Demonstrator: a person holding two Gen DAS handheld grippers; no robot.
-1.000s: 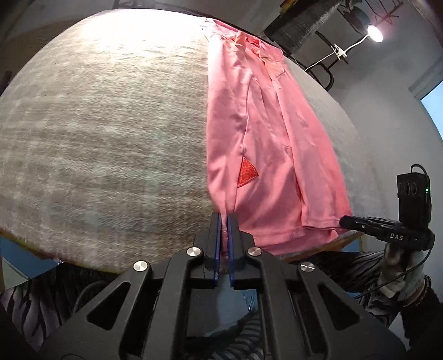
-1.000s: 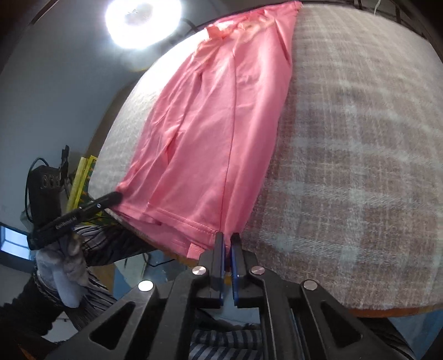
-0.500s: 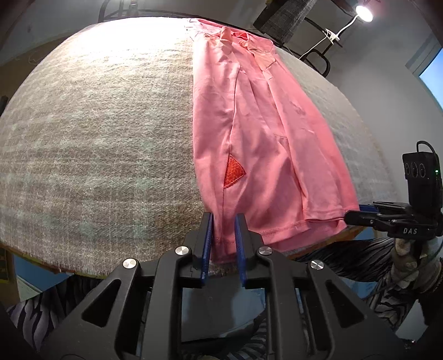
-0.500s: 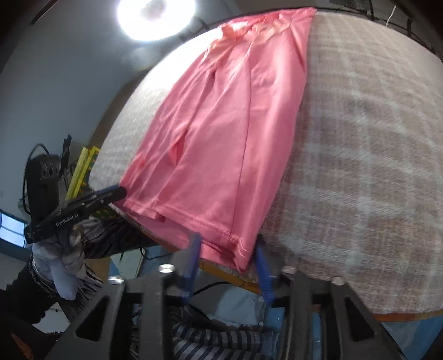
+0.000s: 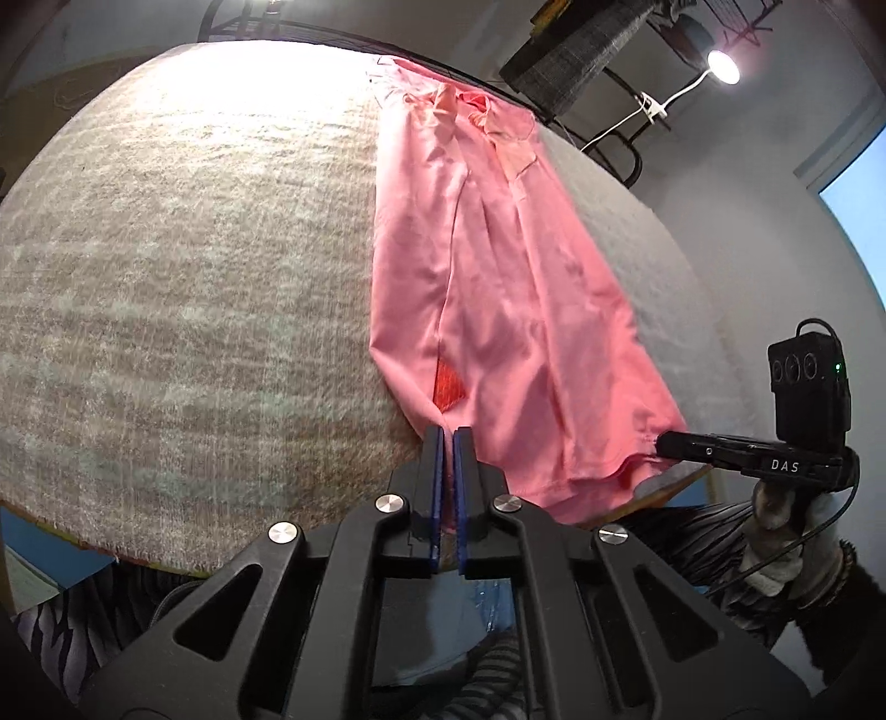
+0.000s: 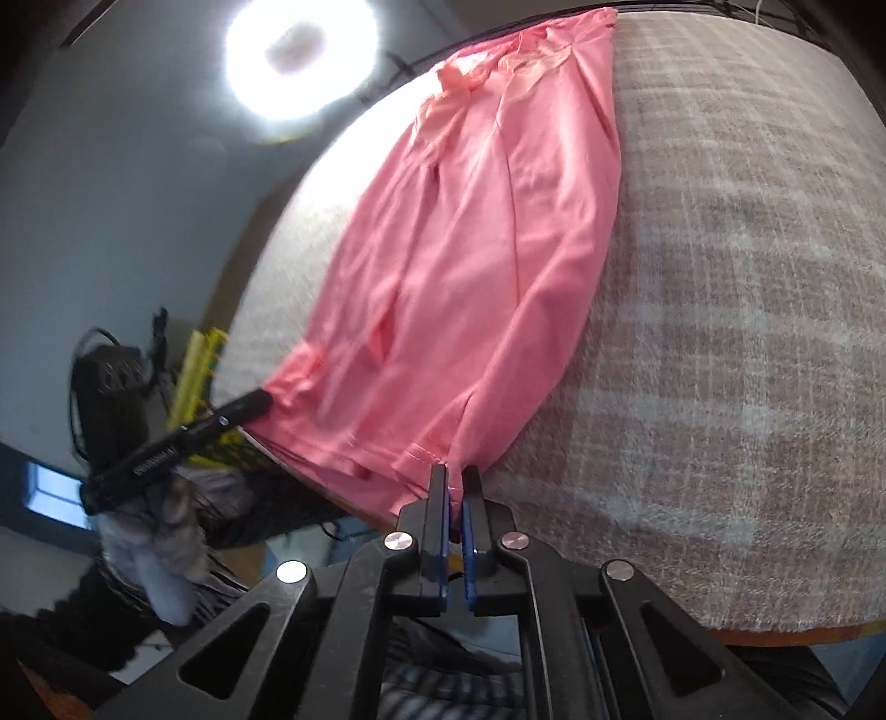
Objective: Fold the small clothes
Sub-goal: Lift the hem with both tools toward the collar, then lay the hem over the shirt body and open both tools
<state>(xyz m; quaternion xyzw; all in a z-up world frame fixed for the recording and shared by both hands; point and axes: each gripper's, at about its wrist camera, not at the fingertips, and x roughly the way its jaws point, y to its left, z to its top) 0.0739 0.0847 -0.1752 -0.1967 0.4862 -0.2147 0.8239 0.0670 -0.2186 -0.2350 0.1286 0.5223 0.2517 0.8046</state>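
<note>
A pink shirt lies folded lengthwise on the table, collar at the far end, hem at the near edge. A small red triangular patch shows near the hem. My left gripper is shut on the hem's left corner. My right gripper is shut on the hem's right corner; the shirt stretches away from it. Each gripper shows in the other's view, the right one at the hem's far corner, the left one likewise.
The table is covered with a grey plaid woven cloth, also in the right wrist view. Its near edge runs just under both grippers. A bright lamp and a dark chair stand beyond the table.
Both grippers opened half a second ago and have shut again on the hem corners. The hem is now lifted slightly off the table's near edge.
</note>
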